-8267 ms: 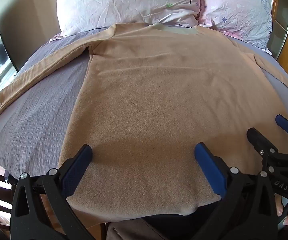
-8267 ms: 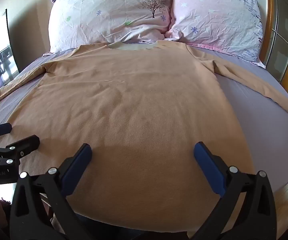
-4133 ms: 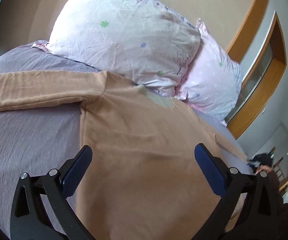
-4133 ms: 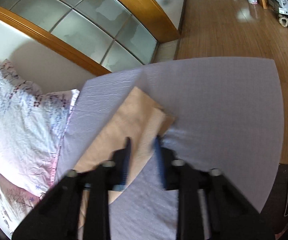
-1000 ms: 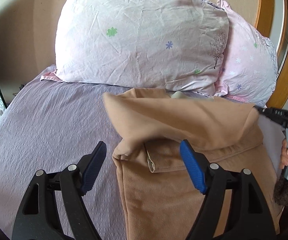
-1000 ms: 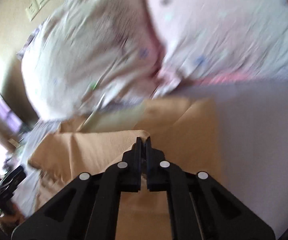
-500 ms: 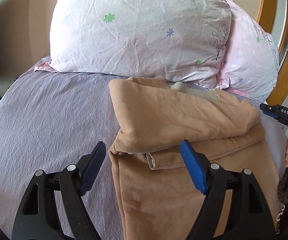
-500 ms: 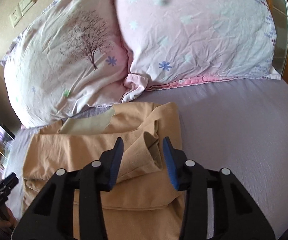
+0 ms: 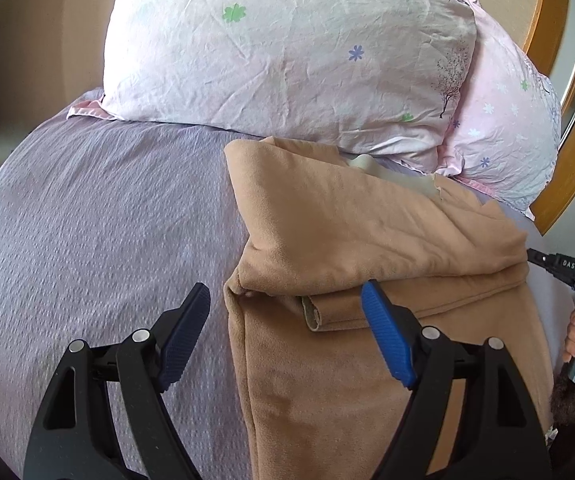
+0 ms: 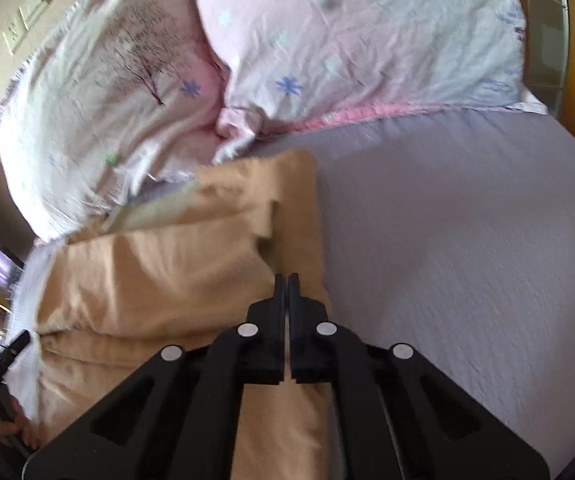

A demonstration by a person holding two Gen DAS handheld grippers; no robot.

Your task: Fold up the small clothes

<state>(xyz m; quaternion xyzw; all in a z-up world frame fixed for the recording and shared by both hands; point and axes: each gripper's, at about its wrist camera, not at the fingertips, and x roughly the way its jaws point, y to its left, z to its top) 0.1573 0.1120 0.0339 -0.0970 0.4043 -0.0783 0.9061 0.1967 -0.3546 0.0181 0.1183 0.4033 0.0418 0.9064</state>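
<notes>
A tan long-sleeved shirt (image 9: 367,232) lies on the bed with both sleeves and sides folded in over its body; it also shows in the right wrist view (image 10: 175,276). A pale collar (image 9: 383,172) shows at its far end by the pillows. My left gripper (image 9: 287,332) is open, its fingers astride the shirt's left folded edge, holding nothing. My right gripper (image 10: 286,280) has its jaws together over the shirt's right edge; whether cloth is pinched between them is hidden. It also shows at the right rim of the left wrist view (image 9: 567,268).
The lilac bedsheet (image 9: 99,220) spreads to the left and, in the right wrist view (image 10: 467,248), to the right of the shirt. Two flowered pillows (image 9: 287,48) (image 10: 367,28) lie against the headboard. A wooden frame (image 9: 559,180) borders the far right.
My right gripper's jaws have gone from open to together, over the shirt's right edge. My left gripper has stayed open over the left edge. The shirt's folded sleeves have settled flatter.
</notes>
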